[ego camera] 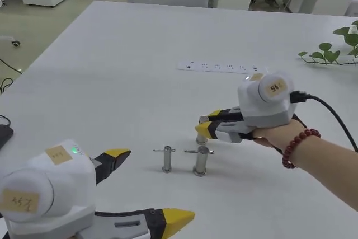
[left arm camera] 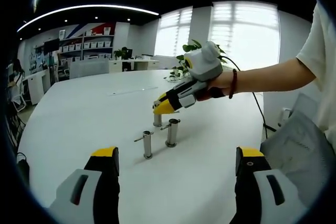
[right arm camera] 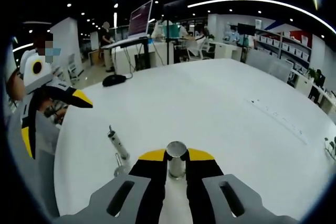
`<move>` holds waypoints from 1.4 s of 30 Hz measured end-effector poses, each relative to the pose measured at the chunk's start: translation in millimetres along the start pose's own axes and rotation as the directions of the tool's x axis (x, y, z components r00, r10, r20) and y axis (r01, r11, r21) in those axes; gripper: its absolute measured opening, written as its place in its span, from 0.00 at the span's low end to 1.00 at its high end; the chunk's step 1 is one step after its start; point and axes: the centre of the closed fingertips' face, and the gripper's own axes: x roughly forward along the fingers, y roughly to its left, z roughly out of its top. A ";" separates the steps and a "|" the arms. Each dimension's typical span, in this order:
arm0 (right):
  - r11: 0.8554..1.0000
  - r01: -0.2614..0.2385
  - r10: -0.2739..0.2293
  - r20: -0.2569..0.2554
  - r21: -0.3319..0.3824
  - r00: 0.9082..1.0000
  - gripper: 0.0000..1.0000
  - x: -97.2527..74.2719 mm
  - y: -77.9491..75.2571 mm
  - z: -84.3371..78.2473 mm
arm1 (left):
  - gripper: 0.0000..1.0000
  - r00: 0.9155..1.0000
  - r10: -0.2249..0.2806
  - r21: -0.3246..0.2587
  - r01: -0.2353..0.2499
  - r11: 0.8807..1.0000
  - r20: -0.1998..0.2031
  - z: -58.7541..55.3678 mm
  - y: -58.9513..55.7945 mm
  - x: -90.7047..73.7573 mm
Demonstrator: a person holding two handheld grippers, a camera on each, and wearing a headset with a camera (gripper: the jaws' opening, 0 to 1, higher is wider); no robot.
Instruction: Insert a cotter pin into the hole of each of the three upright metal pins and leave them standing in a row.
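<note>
Three short upright steel pins stood near one another on the white tabletop (ego camera: 112, 71). The first steel pin (ego camera: 166, 162) and the second steel pin (ego camera: 200, 164) stood side by side, apart from each other. Each had a thin wire cotter pin lying crosswise through its top, one in the first (ego camera: 164, 150) and one in the second (ego camera: 197, 151). The third steel pin (ego camera: 200, 138) stood just beyond the second and was partly hidden in the head view. The right gripper (ego camera: 207, 122), white-bodied with black jaws and yellow tips, reached in from the side, held by a hand wearing a red bead bracelet (ego camera: 297, 146). In the right gripper view its jaws were drawn in close on either side of the third pin (right arm camera: 177, 162), pressing against it. Whether a cotter pin passed through that pin could not be made out. The left gripper (ego camera: 148, 184) hung low in front of the pins, well apart from them, its jaws spread wide with nothing between them. Its own view looked past both yellow tips at all three pins. A long white power strip (ego camera: 221, 67) lay farther back on the table, and a trailing green plant (ego camera: 334, 51) sat at the far right edge.
</note>
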 end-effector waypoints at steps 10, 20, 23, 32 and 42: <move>1.000 0.029 -0.029 0.002 0.012 1.000 0.14 -22.8 -1.3 -10.1 | 0.92 1.000 0.005 0.006 -0.005 1.000 0.001 2.2 -2.3 -3.1; 0.999 0.040 -0.040 -0.005 0.005 0.999 0.14 -44.2 2.1 -22.6 | 0.92 1.000 0.008 0.020 -0.008 1.000 -0.003 5.0 -4.1 -7.1; 0.999 0.039 -0.039 -0.006 0.006 0.999 0.14 -50.5 4.2 -25.6 | 0.92 1.000 0.010 0.023 -0.010 1.000 0.000 7.3 -5.8 -9.5; 1.000 0.024 -0.024 -0.008 0.001 1.000 0.14 -62.3 21.1 -34.1 | 0.92 1.000 0.010 0.028 -0.010 1.000 -0.006 6.7 -10.6 -14.4; 1.000 -0.007 0.006 -0.016 -0.007 1.000 0.14 -63.6 45.5 -40.3 | 0.92 1.000 0.009 0.039 -0.009 0.999 0.002 10.9 -14.6 -19.8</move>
